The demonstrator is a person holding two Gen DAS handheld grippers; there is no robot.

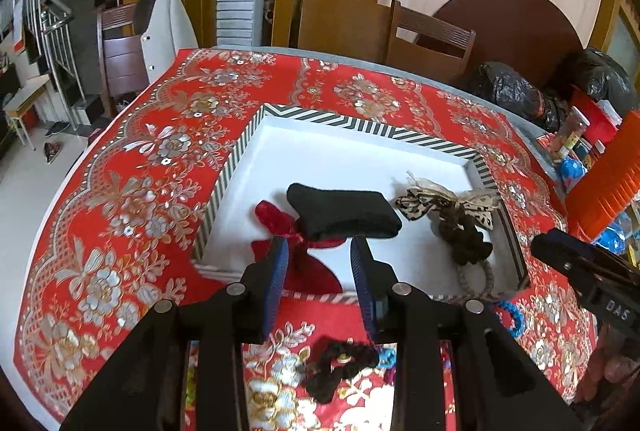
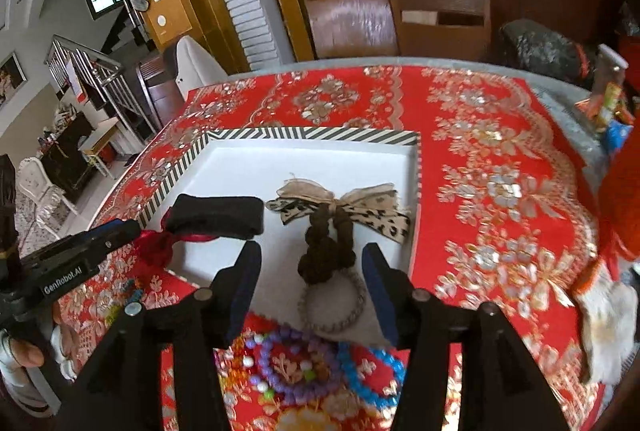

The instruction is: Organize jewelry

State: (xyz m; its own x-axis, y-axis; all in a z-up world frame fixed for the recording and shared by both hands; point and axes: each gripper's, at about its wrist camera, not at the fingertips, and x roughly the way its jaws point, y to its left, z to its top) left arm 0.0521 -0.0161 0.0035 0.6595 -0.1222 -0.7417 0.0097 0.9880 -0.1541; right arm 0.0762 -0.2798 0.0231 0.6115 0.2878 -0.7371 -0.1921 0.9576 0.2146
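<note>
Red cloth (image 1: 120,199) covering table | tray (image 1: 320,123) sitting mid-table, holding black band (image 1: 344,211), red bow (image 1: 280,219), leopard bow (image 2: 344,211) | bracelets (image 2: 300,363) lying near | left gripper (image 1: 320,263) and right gripper (image 2: 312,271) hovering, fingers apart, gripping nothing

Both wrist views look steeply down, close — sharing the striped tray (image 1: 320,119) (image 2: 312,133).

A red floral cloth (image 1: 132,159) covered the desk; wooden chairs (image 1: 432,43) stood at top centre, black bags (image 1: 516,91) upper right, a staircase (image 1: 48,27) upper left.
</note>
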